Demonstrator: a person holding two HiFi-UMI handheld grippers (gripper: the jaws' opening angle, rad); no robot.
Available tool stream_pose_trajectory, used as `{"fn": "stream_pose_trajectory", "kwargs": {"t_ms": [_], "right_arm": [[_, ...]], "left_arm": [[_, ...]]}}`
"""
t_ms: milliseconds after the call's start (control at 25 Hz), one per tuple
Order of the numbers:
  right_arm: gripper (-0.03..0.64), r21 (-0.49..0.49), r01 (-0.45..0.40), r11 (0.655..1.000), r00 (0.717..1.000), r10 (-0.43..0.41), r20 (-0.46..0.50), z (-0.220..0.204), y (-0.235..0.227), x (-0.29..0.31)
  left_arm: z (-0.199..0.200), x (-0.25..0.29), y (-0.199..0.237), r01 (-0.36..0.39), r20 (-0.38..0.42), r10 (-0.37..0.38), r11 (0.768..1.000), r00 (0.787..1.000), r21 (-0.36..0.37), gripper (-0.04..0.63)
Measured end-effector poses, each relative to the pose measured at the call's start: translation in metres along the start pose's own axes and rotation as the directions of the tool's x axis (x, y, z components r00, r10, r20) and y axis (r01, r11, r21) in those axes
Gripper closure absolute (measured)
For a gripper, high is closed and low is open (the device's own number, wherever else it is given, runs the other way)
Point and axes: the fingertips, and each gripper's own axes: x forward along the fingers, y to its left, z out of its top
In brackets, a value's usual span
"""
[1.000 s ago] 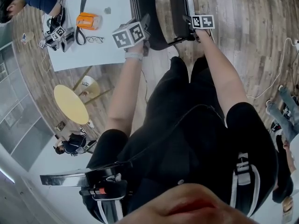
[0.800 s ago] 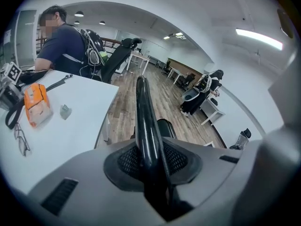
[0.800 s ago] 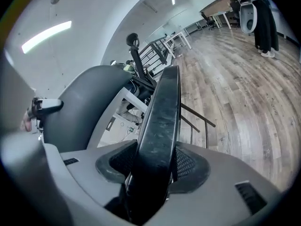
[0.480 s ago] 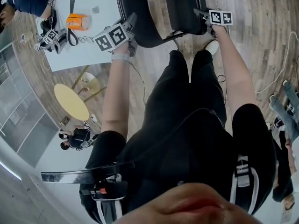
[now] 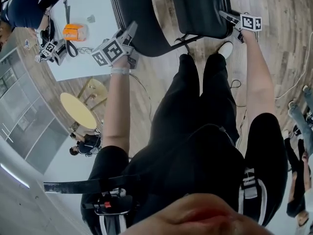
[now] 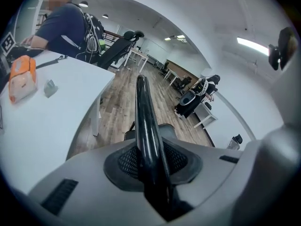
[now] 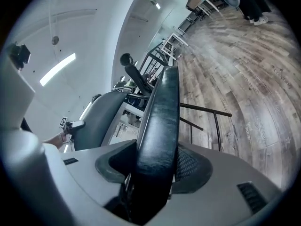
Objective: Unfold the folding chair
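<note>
Opening the folding chair point(image 5: 151, 40) is the step in hand, and we judge it approx. half done. In the head view it stands at 12 o'clock in front of our legs, w/ its two black panels apart like a V.

The left gripper point(image 5: 131, 33) is at 11 o'clock. Its jaws are narrow and clamped on the thin glossy edge point(image 6: 143, 126) of the left panel point(image 5: 134, 11). The right gripper point(image 5: 227, 16) is at 1 o'clock. Its jaws are wider and clamped on the thick padded rim point(image 7: 160, 126) of the right panel point(image 5: 198, 6). On both sides the pads press on the chair.

To do it well, we think:
- Pull the panels away from each other, the left one toward 10 o'clock, the right one toward 2 o'clock and down.
- Do this w/o twisting the wrists, because a twist can make the thin edge slip out of the narrow jaws.
- Go slow and equal on both sides, so the frame rods point(image 5: 188, 39) do not jam.
- Hold both grips firm until the seat lies flat and the chair stands steady on the wood floor point(image 5: 274, 43).
- Watch the white table point(image 5: 93, 43) at 10 o'clock, near the left panel; the chair should not hit it.
- Our shoe point(image 5: 225, 49) is near the frame rods, so pls mind it.
</note>
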Motion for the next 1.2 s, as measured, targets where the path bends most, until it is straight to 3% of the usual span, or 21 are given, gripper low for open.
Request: {"fn": "stream_pose_trajectory", "kwargs": {"t_ms": [480,1200], "right_arm": [[0.399,0.091,-0.099,0.991,0.995,0.098,0.02,-0.013,-0.103,-0.039],[0.391,0.179,-0.236,0.955,0.972,0.231,0.046,-0.03,-0.204,-0.057]], "left_arm": [[-0.021,0.035,-0.001,0.026,-0.018,-0.027,0.999,0.999,-0.018,0.506],[-0.056,0.078,0.017,0.023,-0.092,-0.028,0.998,0.995,-0.061,0.502]]}}
